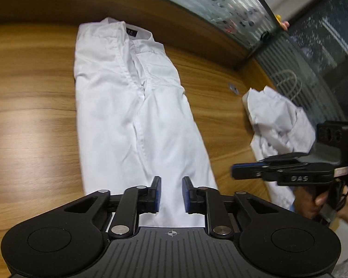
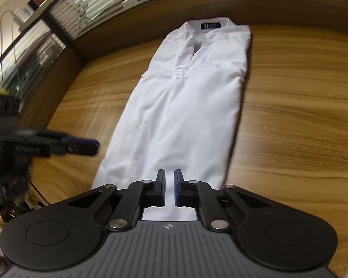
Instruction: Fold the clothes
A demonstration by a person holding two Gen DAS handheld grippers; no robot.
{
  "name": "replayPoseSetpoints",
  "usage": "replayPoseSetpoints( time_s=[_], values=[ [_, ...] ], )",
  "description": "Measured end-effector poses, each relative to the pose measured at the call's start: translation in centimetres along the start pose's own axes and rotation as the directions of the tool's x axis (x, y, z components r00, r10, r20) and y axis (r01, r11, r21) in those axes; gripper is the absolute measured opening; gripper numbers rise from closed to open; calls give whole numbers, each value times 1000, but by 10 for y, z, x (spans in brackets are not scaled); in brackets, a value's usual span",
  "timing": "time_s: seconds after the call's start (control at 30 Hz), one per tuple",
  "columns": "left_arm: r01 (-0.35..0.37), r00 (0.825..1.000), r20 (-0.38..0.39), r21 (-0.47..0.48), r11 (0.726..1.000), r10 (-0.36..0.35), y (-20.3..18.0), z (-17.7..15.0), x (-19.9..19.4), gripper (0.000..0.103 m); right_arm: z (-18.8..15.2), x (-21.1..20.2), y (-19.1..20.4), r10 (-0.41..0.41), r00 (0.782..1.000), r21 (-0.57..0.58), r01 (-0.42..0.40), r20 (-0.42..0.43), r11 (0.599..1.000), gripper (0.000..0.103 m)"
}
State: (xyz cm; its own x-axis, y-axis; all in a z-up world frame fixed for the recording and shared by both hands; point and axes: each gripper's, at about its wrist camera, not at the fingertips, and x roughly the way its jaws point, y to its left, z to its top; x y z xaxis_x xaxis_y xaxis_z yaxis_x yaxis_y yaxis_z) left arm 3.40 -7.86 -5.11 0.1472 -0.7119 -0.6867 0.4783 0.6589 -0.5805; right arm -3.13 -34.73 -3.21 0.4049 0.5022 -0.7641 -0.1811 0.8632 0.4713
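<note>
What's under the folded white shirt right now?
The white shirt lies flat on the wooden table, collar at the far end. Its sleeves appear tucked in; whatever else is beneath the cloth is covered.

Bare table (image 2: 290, 115) flanks the shirt (image 2: 188, 106); a crumpled cloth (image 1: 280, 120) and glass partition (image 1: 220, 4) block the far corner.

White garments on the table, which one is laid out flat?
The long white shirt with the dark collar label; the other white garment sits crumpled by the glass partition.
</note>
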Motion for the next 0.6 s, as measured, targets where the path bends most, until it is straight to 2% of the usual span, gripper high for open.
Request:
replayPoseSetpoints(
  time_s=[0.2, 0.37, 0.5, 0.6],
  values=[
    [87, 995, -34, -85, 993, -90, 29, 25, 35, 17, 34, 46, 3, 35, 999, 67, -34, -4, 997, 3],
    [129, 988, -68, -169, 977, -142, 56, 42, 52, 15, 57, 80, 5, 44, 998, 100, -40, -35, 994, 2],
    [142, 977, -135, -165, 976, -165, 61, 44, 66, 15, 62, 98, 7, 64, 996, 120, -56, -69, 991, 2],
    [156, 971, -151, -191, 969, -186, 66, 38, 72, 15, 58, 109, 7, 68, 991, 120, -54, -114, 991, 1]
  ],
)
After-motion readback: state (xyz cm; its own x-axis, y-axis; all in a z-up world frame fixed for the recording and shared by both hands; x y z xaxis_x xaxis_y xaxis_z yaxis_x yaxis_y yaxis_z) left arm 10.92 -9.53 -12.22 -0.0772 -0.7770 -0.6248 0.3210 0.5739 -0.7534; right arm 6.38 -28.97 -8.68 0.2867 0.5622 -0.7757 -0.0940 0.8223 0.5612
